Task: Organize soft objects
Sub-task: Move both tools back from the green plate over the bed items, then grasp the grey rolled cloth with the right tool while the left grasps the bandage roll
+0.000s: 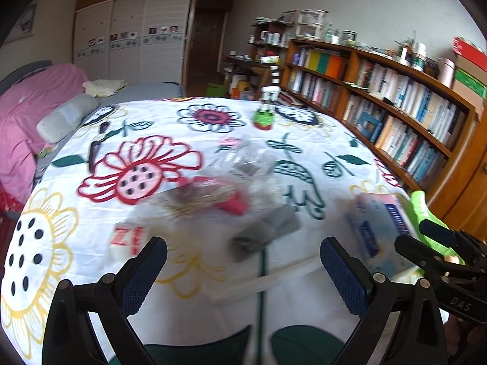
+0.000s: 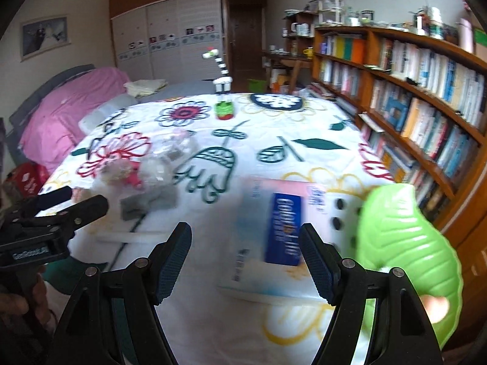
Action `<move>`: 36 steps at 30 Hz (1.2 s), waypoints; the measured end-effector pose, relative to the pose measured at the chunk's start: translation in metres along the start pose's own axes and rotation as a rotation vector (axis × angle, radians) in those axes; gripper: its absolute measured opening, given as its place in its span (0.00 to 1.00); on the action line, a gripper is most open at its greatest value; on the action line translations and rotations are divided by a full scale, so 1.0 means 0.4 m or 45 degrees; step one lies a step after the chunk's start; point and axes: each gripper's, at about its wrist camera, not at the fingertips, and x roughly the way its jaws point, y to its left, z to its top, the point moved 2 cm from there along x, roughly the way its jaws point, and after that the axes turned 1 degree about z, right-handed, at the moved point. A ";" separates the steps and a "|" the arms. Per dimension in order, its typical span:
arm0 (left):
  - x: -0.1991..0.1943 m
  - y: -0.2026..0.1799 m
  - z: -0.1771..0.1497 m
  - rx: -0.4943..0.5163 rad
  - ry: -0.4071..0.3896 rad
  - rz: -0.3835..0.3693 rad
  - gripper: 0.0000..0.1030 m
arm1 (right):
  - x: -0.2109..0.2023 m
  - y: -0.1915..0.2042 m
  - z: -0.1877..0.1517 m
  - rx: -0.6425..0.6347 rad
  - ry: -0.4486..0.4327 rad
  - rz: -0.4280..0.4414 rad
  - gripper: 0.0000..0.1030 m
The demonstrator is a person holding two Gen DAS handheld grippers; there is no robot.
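Soft things ahead of our spread tools

Our left tool (image 1: 243,273) gapes just short of the folded grey cloth (image 1: 266,231); our right tool (image 2: 245,261), also spread, faces the pink-and-blue tissue pack (image 2: 274,231) on the flowered table (image 2: 274,140).

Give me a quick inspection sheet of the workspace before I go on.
Surface: floral bedspread, wrinkled.
Job's things: grey cloth; clear bags over a pink item; tissue pack.
Clutter: green leaf-shaped dish; striped toy at the far edge.
Grippers: left hand-held gripper open, empty; right hand-held gripper open, empty.
Cables: nothing seen.
Surroundings: bookshelf, wardrobe, pink bedding.
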 end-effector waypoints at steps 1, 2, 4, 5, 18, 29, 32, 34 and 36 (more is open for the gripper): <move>0.001 0.013 -0.002 -0.009 0.002 0.009 1.00 | 0.006 0.008 0.003 -0.002 0.005 0.015 0.72; 0.002 0.029 -0.003 -0.023 0.007 0.024 1.00 | 0.014 0.020 0.004 -0.006 0.012 0.038 0.72; 0.007 0.055 -0.007 -0.041 0.016 0.043 1.00 | 0.025 0.042 0.006 -0.018 0.022 0.069 0.72; 0.009 0.066 -0.008 -0.049 0.020 0.054 1.00 | 0.032 0.055 0.008 -0.028 0.026 0.084 0.72; 0.021 0.197 -0.033 -0.160 0.057 0.128 1.00 | 0.133 0.201 0.000 -0.139 0.124 0.268 0.76; 0.028 0.247 -0.040 -0.204 0.064 0.135 1.00 | 0.280 0.245 0.054 -0.127 0.224 0.281 0.88; 0.031 0.259 -0.040 -0.220 0.065 0.136 1.00 | 0.313 0.254 0.056 -0.114 0.260 0.295 0.88; 0.035 0.263 -0.040 -0.223 0.070 0.135 1.00 | 0.333 0.261 0.055 -0.118 0.275 0.292 0.88; 0.040 0.264 -0.038 -0.222 0.072 0.135 1.00 | 0.336 0.271 0.056 -0.146 0.262 0.271 0.88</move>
